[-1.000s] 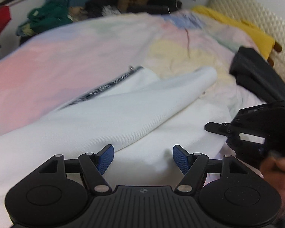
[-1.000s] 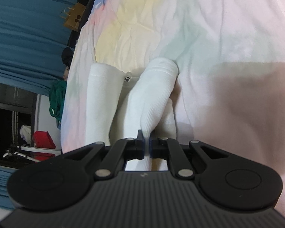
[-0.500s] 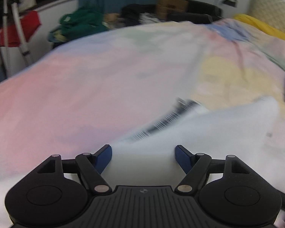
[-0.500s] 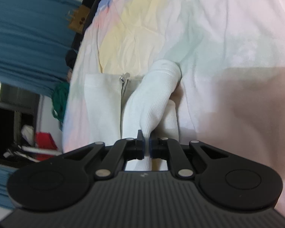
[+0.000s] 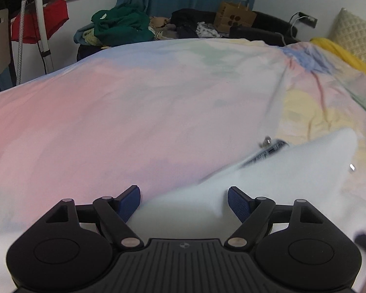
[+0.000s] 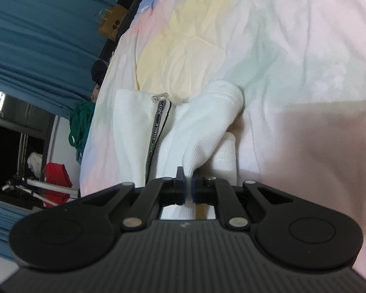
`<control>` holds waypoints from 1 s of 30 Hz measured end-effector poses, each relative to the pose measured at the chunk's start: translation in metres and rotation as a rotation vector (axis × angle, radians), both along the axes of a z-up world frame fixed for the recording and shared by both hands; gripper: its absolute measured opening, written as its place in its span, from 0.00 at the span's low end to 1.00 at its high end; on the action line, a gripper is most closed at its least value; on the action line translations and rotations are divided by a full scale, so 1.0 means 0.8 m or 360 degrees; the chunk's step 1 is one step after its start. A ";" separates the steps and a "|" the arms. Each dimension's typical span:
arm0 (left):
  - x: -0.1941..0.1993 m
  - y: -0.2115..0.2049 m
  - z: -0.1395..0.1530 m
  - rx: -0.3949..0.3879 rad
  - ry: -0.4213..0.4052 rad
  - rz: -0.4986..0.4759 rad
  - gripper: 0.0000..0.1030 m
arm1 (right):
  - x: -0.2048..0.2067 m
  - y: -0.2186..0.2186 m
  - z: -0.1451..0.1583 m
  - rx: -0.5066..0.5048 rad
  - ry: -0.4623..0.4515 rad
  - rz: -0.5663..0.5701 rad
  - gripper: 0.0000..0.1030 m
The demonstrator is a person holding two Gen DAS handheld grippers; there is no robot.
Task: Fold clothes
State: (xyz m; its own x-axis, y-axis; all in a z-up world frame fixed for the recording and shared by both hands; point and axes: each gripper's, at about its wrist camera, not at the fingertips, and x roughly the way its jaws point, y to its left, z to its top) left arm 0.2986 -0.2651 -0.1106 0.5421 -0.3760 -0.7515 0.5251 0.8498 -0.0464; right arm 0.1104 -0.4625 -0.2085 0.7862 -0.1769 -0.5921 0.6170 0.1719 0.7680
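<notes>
Right claw (image 6: 187, 189) pinches ribbed white garment (image 6: 202, 127); left claw (image 5: 184, 200) gapes wide, holding nothing.

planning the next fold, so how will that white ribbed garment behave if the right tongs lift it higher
Likely floppy: the white ribbed garment already droops in a soft fold from the shut right tongs. Probably light, since one pinch holds it. Its zipper pull may dangle.

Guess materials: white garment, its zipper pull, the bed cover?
White garment: looks like a ribbed knit, matte, soft; fine parallel ribs show on the sleeve pinched by the right gripper. Zipper pull: probably metal; small, silvery, glinting. Bed cover: seemingly thin woven cotton, matte, pastel-printed, with fine creases.
</notes>
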 end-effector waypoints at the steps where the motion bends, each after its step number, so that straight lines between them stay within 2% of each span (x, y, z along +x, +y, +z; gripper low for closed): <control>1: -0.008 0.014 0.004 -0.0007 -0.0002 -0.0007 0.78 | 0.000 0.000 0.000 0.0003 0.0008 0.0008 0.09; 8: -0.091 0.147 0.043 -0.0001 -0.0094 0.0051 0.78 | -0.003 -0.003 0.001 0.0024 0.0014 0.0087 0.10; 12: -0.141 0.223 0.067 0.0015 -0.0090 0.0075 0.79 | -0.009 0.004 0.013 0.0007 -0.0023 0.0115 0.10; 15: -0.174 0.276 0.082 -0.0006 -0.0136 0.0141 0.79 | -0.013 0.007 0.022 -0.0019 -0.0038 0.0120 0.11; 17: -0.193 0.306 0.086 0.0004 -0.0180 0.0190 0.79 | -0.017 0.007 0.025 -0.0016 -0.0025 0.0105 0.18; 19: -0.207 0.334 0.084 -0.0015 -0.0192 0.0252 0.79 | -0.027 0.005 0.024 0.0008 -0.0011 0.0037 0.37; 20: -0.212 0.347 0.083 -0.0028 -0.0193 0.0283 0.79 | -0.034 0.004 0.024 0.0022 -0.0005 -0.0005 0.40; 23: -0.220 0.377 0.075 -0.0100 -0.0169 0.0370 0.79 | -0.051 0.000 0.023 0.0059 -0.0040 -0.0084 0.41; 27: -0.227 0.397 0.067 -0.0186 -0.0152 0.0432 0.79 | -0.051 0.002 0.014 0.0147 -0.0060 -0.0023 0.41; 30: -0.231 0.393 0.068 -0.0194 -0.0172 0.0439 0.79 | -0.038 0.003 0.003 0.0184 -0.0030 0.0022 0.41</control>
